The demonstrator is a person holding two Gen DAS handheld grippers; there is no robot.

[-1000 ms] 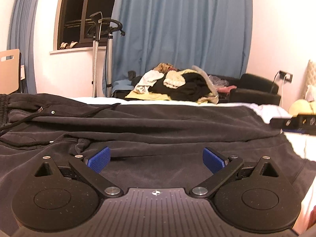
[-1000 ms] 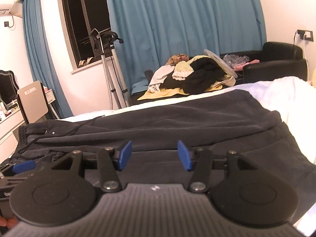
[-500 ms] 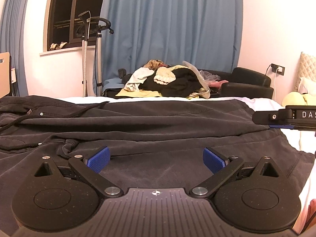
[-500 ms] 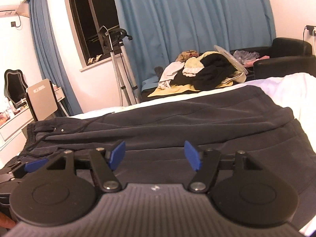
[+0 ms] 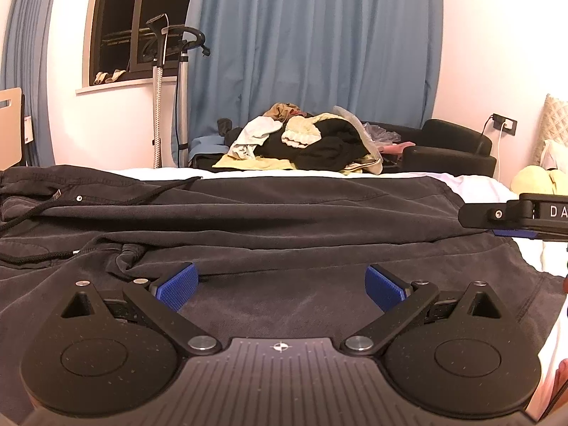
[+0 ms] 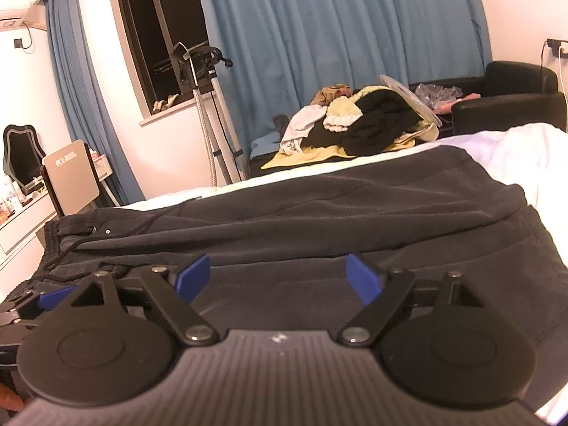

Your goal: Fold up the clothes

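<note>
left wrist view: our left gripper (image 5: 280, 282) low over dark trousers (image 5: 284, 220) spread across white bed (image 5: 475, 186), tongs wide apart, nothing between them. risk as we judge it: loose drawstring (image 5: 106, 198) catching finger, or thick layers bunching if we pinch only top one.

right wrist view: our right gripper (image 6: 277, 277) also splayed, empty, over same trousers (image 6: 319, 213); soft mattress could let fabric slide. blue curtain (image 6: 337, 35), clothes pile (image 6: 355, 120), chair (image 6: 71, 174) behind.
</note>
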